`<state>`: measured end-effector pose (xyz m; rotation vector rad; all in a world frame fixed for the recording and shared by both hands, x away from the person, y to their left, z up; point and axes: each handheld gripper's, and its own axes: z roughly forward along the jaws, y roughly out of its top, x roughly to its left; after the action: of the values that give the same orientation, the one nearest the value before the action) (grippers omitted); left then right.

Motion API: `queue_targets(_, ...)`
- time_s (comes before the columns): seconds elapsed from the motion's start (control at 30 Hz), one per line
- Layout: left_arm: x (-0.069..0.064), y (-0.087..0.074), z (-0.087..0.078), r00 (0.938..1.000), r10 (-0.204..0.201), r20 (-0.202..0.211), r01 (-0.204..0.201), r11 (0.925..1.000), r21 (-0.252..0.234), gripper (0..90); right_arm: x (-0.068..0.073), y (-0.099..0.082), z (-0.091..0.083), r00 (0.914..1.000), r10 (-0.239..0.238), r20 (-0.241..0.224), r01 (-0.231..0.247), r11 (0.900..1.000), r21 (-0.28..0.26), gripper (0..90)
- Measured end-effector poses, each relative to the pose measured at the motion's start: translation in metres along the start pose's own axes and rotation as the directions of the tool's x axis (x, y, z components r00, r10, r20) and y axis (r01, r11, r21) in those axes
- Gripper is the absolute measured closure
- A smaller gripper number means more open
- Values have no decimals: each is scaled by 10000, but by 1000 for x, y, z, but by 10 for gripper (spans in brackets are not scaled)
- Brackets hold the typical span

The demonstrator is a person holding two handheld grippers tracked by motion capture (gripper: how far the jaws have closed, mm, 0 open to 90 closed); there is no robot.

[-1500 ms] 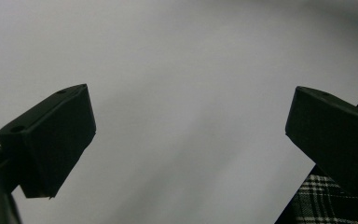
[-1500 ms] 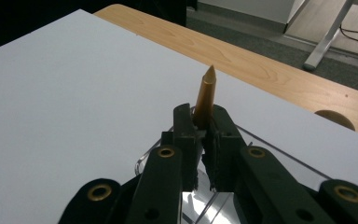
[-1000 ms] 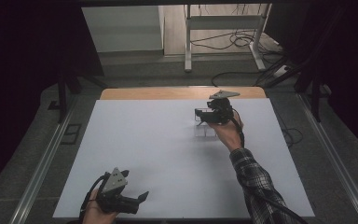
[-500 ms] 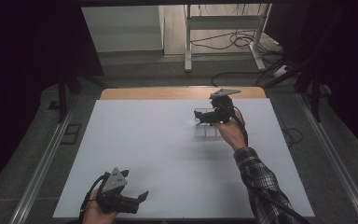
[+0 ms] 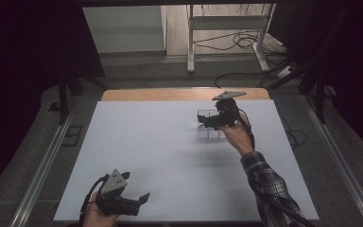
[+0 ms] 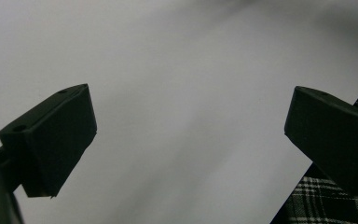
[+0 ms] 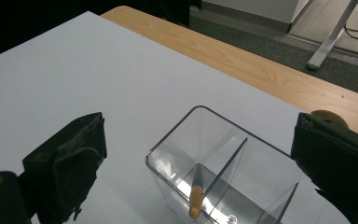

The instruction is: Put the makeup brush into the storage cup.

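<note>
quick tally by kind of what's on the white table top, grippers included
clear divided container: 1
orange stick standing in a compartment of the container: 1
left gripper, open, holding nothing: 1
right gripper, open above the container: 1
total: 4

The box (image 7: 223, 172) with inner dividers looks like clear, glossy plastic; its walls reflect light. Inside it stands a thin stick (image 7: 196, 200) with a matt, yellow-brown surface, perhaps wood. The table (image 5: 170, 93) has a smooth wooden edge with visible grain, and a matt white sheet (image 5: 160, 151), like paper, covers it. The right gripper (image 7: 200, 154) has black matt pads, one rough and worn. The sleeve (image 5: 269, 184) is checked cloth.
</note>
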<state>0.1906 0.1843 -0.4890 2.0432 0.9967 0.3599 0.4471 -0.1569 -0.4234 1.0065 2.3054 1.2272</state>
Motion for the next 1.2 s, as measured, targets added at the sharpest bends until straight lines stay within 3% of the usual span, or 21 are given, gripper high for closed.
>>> queue_targets(0.33,2,0,-2,9999,-111,-25,111,9999,-119,27,5,-4,-11,9997,-9,-250,9,10000,-4,32)
queue_targets(0.83,1,-1,0,9998,96,-148,-99,9998,-165,19,16,-10,-23,9983,8,-582,-7,10000,18,33)
queue_targets(1.2,1,-1,0,9997,145,-172,-148,9998,-136,18,23,-15,-32,9973,-229,-696,229,9997,0,27)
